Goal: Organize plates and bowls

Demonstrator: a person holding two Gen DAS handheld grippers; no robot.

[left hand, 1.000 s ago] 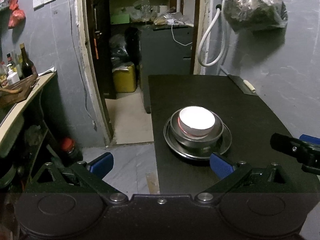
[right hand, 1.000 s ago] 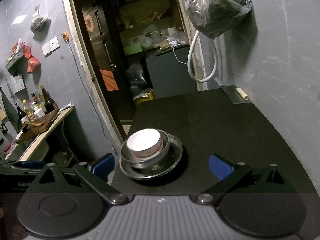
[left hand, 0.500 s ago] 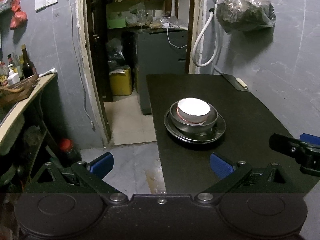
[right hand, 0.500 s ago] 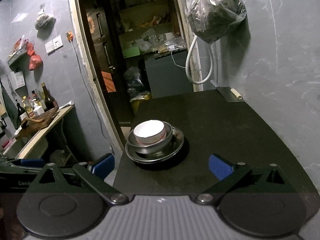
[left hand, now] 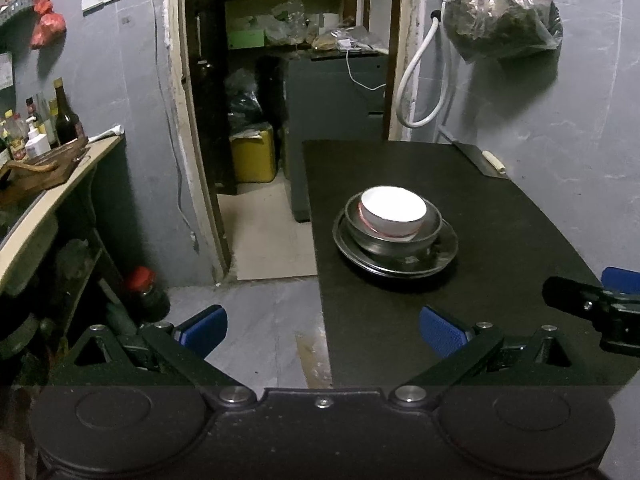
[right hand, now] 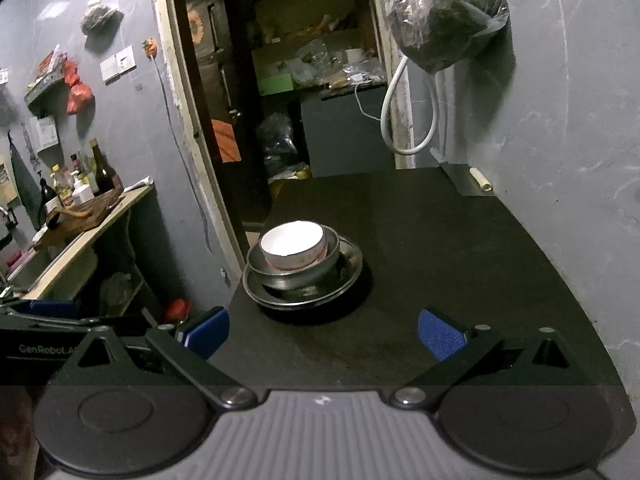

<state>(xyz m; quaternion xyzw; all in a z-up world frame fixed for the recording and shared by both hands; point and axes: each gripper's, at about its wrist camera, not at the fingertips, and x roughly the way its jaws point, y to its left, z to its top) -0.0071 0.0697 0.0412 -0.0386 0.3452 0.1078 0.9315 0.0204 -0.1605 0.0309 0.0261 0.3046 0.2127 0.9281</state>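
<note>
Both tongs are held wide and empty — the left gripper [left hand: 322,326] off the table's left edge, the right gripper [right hand: 324,330] over its near part. A white bowl [left hand: 393,211] sits nested in a steel bowl [left hand: 394,230] on a steel plate [left hand: 395,254], left of centre on the table [left hand: 500,240]. The stacking appears finished — any next move calls only for a clear retreat.
</note>
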